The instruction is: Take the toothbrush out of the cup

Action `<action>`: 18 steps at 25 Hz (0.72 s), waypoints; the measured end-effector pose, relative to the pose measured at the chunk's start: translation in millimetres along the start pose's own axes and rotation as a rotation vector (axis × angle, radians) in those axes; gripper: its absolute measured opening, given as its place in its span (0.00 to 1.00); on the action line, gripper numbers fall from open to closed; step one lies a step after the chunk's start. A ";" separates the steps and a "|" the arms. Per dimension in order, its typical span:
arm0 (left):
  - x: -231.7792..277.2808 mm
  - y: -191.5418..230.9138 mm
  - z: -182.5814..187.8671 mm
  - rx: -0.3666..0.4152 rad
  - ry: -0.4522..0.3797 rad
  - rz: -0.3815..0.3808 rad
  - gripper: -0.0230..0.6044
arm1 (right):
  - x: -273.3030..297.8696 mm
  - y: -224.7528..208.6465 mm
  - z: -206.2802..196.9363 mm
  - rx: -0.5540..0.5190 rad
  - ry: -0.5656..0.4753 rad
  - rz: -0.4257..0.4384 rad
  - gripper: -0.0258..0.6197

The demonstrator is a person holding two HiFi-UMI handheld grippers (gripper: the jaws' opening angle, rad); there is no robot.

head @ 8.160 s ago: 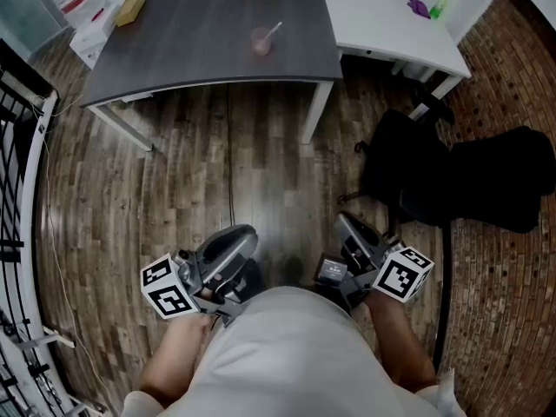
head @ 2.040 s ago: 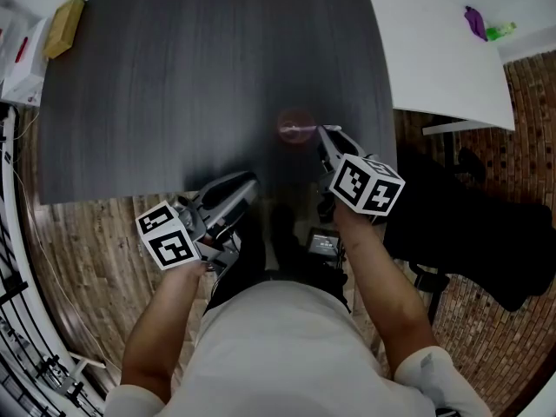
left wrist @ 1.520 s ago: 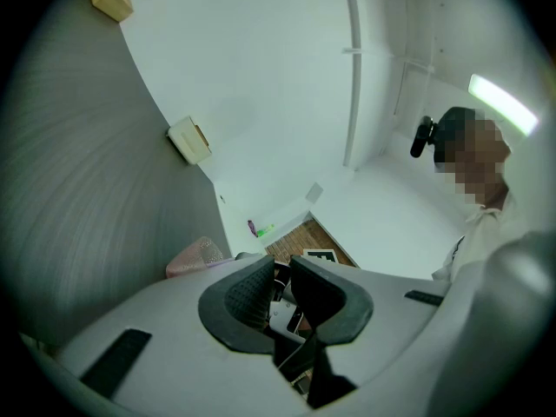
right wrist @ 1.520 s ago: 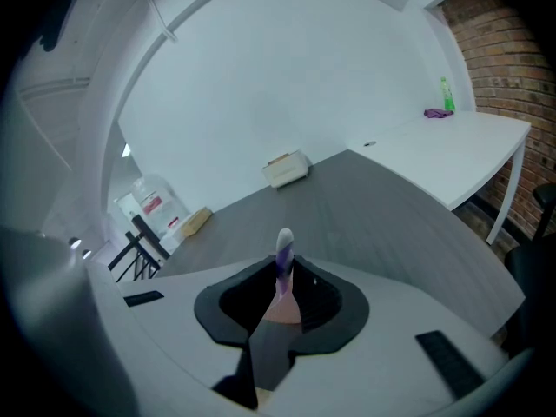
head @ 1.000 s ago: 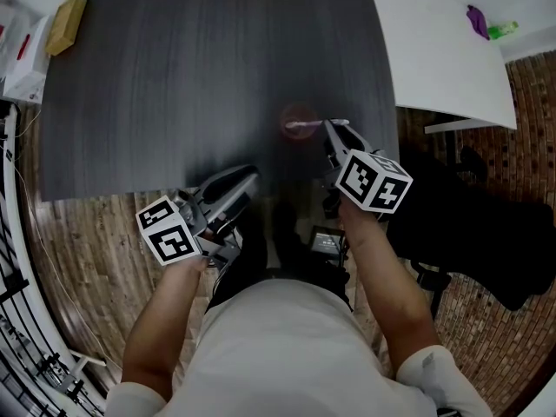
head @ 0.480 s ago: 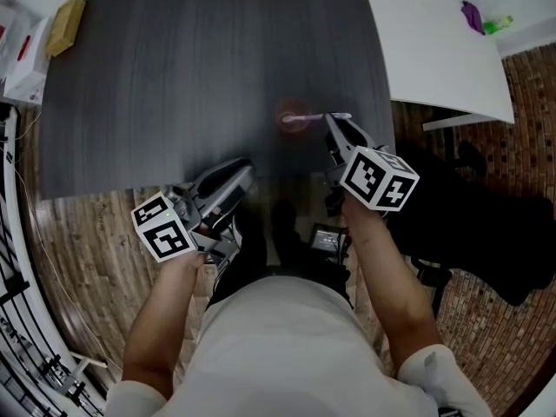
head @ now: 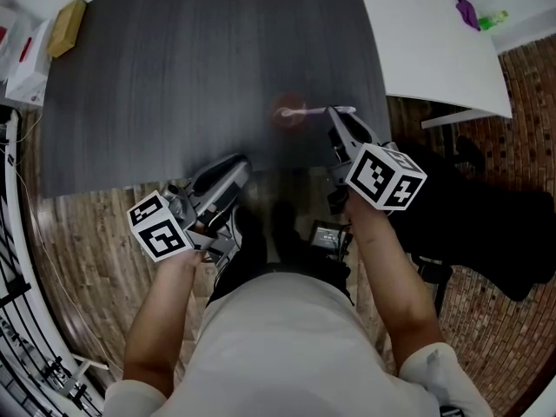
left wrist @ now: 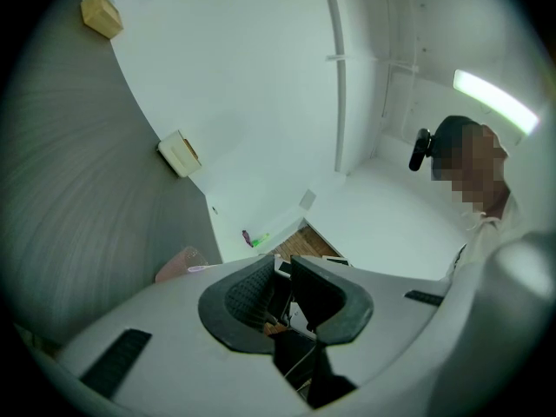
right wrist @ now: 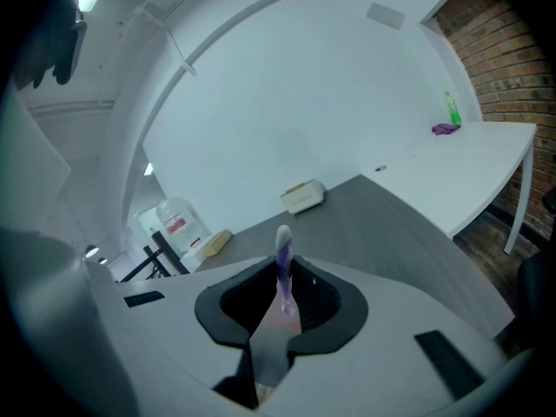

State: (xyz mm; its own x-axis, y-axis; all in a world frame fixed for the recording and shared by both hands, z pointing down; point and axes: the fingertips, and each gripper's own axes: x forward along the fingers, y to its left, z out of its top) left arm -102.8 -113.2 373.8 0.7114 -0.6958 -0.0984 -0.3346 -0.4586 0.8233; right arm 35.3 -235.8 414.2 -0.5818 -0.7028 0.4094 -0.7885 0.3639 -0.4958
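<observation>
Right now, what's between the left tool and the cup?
Only bare dark tabletop lies between the left tool and the cup, shown in the head view; the toothbrush leans away toward the right tool.

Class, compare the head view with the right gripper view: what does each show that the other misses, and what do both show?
Head view only: the left gripper, by the dark table's near edge, and the person's arms. Right gripper view only: the jaws closed on the toothbrush handle, and the white wall behind. Both: toothbrush, dark table, white table, green bottle.
</observation>
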 end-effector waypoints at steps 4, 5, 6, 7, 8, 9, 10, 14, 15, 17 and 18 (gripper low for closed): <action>-1.8 -6.1 0.2 0.007 -0.005 -0.007 0.12 | -8.3 5.8 5.7 0.010 -0.020 0.018 0.13; -2.9 -8.3 0.2 0.009 -0.006 -0.009 0.12 | -11.0 7.9 7.2 0.013 -0.026 0.023 0.13; -3.7 -10.3 0.6 0.011 -0.008 -0.010 0.12 | -13.5 10.0 9.3 0.017 -0.032 0.028 0.13; -4.2 -12.2 1.2 0.012 -0.010 -0.012 0.12 | -15.9 11.7 11.5 0.021 -0.038 0.033 0.13; -4.7 -14.0 1.6 0.013 -0.012 -0.013 0.12 | -18.6 13.1 13.7 0.026 -0.044 0.038 0.13; -4.9 -15.8 2.0 0.014 -0.014 -0.015 0.12 | -21.4 14.2 15.9 0.030 -0.050 0.042 0.13; -5.1 -17.6 2.4 0.015 -0.016 -0.017 0.12 | -24.2 15.2 18.2 0.035 -0.056 0.046 0.13; -6.9 -26.5 4.3 0.022 -0.026 -0.028 0.12 | -36.4 19.7 26.5 0.053 -0.083 0.064 0.13; -7.5 -29.0 4.7 0.024 -0.028 -0.031 0.12 | -39.6 20.7 28.3 0.056 -0.088 0.068 0.13; -8.6 -34.0 5.6 0.029 -0.030 -0.038 0.12 | -45.6 22.6 31.2 0.062 -0.097 0.076 0.13; -9.2 -36.6 6.1 0.032 -0.030 -0.041 0.12 | -48.4 23.6 32.3 0.064 -0.100 0.080 0.13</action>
State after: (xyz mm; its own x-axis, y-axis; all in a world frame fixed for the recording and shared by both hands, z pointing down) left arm -100.9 -93.3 341.2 0.7061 -0.6923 -0.1491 -0.3256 -0.5043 0.7998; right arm 51.3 -212.9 358.0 -0.6169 -0.7318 0.2896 -0.7242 0.3839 -0.5728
